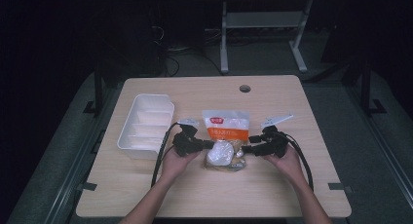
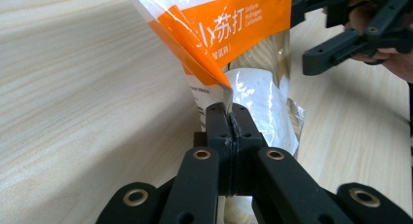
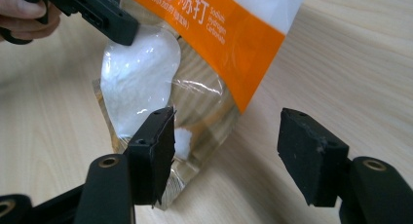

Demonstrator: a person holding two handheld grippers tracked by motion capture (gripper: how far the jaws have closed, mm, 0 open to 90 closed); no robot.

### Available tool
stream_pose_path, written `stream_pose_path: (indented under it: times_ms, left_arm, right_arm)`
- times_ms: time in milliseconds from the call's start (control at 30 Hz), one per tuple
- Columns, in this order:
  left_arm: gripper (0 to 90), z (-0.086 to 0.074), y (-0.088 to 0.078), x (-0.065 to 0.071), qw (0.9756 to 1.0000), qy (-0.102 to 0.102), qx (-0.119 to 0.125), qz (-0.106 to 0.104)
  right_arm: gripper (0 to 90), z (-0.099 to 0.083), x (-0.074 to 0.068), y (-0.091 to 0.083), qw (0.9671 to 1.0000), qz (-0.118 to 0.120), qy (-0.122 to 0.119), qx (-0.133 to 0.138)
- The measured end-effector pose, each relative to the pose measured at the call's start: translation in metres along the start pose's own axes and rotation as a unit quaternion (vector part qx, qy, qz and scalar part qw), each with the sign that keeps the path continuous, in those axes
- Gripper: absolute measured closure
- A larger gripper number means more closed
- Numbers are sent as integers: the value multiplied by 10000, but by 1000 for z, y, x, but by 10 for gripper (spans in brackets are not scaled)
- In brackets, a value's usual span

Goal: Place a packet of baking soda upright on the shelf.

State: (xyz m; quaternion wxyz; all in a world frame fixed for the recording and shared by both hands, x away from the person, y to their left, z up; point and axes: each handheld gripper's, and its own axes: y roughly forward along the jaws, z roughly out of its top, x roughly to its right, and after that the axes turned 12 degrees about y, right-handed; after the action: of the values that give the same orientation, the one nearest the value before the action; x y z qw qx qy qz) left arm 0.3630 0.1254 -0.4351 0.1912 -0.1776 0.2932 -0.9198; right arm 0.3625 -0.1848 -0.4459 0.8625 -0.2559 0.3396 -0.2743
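Dim room, grey floor [image 1: 58, 151], desk legs [image 1: 265, 36]

Our right gripper [image 3: 221, 151] with jaws spread wide over the pale wood counter [image 3: 350, 63], orange-and-clear bag [image 3: 204, 53] of white powder ahead of us, its corner beside our left jaw, left gripper [image 3: 124, 31] at the bag's far edge.

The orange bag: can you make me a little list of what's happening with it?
bag: orange and clear pouch with white powder, lying on the table
left hand-held gripper: shut, pinching the bag's edge
right hand-held gripper: open, jaws apart beside the bag's other edge
white bin: left of the bag, apart from it
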Motion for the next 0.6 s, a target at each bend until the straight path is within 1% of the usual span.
stream_pose_path:
  times_ms: [33,100,200,233,267,367,400,500,533,567,600]
  left_arm:
    - [893,0,-1,1,10000,24,14,-5]
    - [893,1,-3,4,9999,126,30,-11]
    - [893,2,-4,9,9997,259,31,-22]
    - [893,3,-5,11,9995,322,47,-53]
    - [893,4,-5,13,9994,344,76,-73]
    - [893,4,-6,15,9991,399,88,-114]
    - [893,5,-6,16,9990,428,87,-117]
    - [892,5,-5,19,9988,477,73,-111]
    - [892,5,-5,19,9988,477,73,-111]
    - [892,5,-5,19,9987,497,51,-99]
    - [891,5,-4,19,9986,520,26,-79]
  right_arm:
    - [405,0,0,0,10000,96,0,13]
    - [428,0,-1,2,9998,203,-9,22]
    - [475,1,-4,5,9995,315,-72,2]
    - [511,0,-6,7,9990,433,-80,-13]
    - [518,0,-6,8,9987,496,-77,-10]
    - [530,0,-6,9,9983,579,-39,8]
    - [568,0,-5,9,9971,757,35,41]
    - [626,0,-5,10,9958,908,45,59]
    - [626,0,-5,10,9958,908,45,59]
    - [681,0,-5,11,9949,1007,31,24]
    - [695,0,-6,11,9948,1021,24,17]
